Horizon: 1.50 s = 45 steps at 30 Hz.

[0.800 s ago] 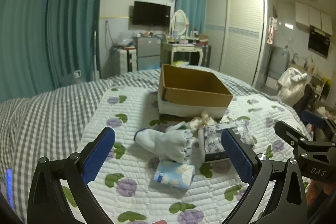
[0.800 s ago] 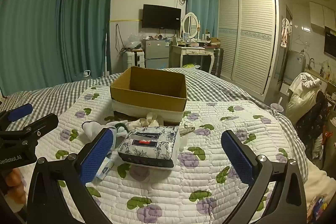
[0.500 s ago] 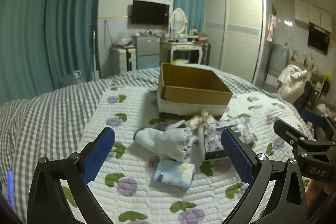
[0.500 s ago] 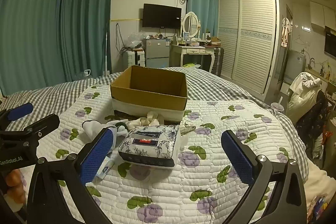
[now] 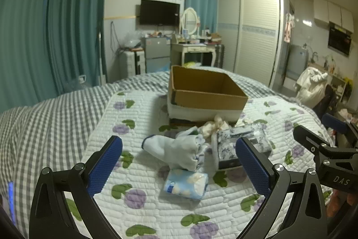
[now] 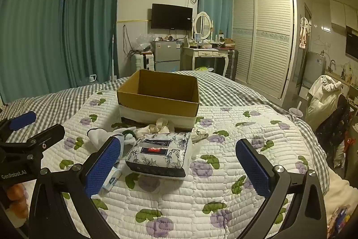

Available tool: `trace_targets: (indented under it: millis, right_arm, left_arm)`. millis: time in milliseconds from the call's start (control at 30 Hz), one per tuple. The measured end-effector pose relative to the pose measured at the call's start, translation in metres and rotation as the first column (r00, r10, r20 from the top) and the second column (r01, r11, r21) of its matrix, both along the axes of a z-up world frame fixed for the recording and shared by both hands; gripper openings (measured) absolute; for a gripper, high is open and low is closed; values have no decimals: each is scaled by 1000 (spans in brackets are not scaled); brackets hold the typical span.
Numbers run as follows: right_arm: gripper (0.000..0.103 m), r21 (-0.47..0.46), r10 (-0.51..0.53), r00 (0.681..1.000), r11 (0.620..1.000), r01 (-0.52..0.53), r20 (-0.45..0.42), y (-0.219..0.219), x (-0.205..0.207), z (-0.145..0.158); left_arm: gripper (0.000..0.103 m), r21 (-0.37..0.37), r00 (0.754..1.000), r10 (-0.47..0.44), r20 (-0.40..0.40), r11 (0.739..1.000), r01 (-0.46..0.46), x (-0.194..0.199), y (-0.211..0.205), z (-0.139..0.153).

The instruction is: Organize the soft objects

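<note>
An open cardboard box (image 5: 205, 91) (image 6: 158, 95) stands on the quilted bed. In front of it lie a white-and-blue sock bundle (image 5: 176, 150), a small blue tissue pack (image 5: 184, 184), a cream cloth bundle (image 5: 214, 124) (image 6: 160, 123) and a floral tissue package (image 5: 241, 147) (image 6: 160, 153). My left gripper (image 5: 179, 162) is open and empty, hovering just short of the sock bundle and tissue pack. My right gripper (image 6: 176, 162) is open and empty, with the floral package between its fingers' line of sight. Each gripper shows at the edge of the other's view.
The floral quilt (image 6: 223, 171) covers a grey checked bedspread (image 5: 44, 118). Teal curtains, a dresser with mirror (image 6: 202, 48), a small fridge and a wardrobe (image 6: 268, 37) stand beyond the bed. Clothes hang on a chair (image 6: 326, 100) at right.
Both views have shifted only slightly; the objects and both grippers stay where they were, jaws still open.
</note>
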State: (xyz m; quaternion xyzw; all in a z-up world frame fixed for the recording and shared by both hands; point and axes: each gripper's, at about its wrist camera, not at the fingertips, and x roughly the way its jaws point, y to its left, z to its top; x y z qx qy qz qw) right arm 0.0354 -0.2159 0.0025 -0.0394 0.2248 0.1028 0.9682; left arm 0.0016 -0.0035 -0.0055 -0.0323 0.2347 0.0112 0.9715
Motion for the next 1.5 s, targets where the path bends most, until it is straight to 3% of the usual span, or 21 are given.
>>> trace_targets:
  millis: [1500]
  right_arm:
    - [103, 4, 2, 1000, 1000, -2, -6, -3, 1, 2]
  left_arm:
    - [103, 0, 1000, -2, -8, 1000, 2, -1, -3, -4]
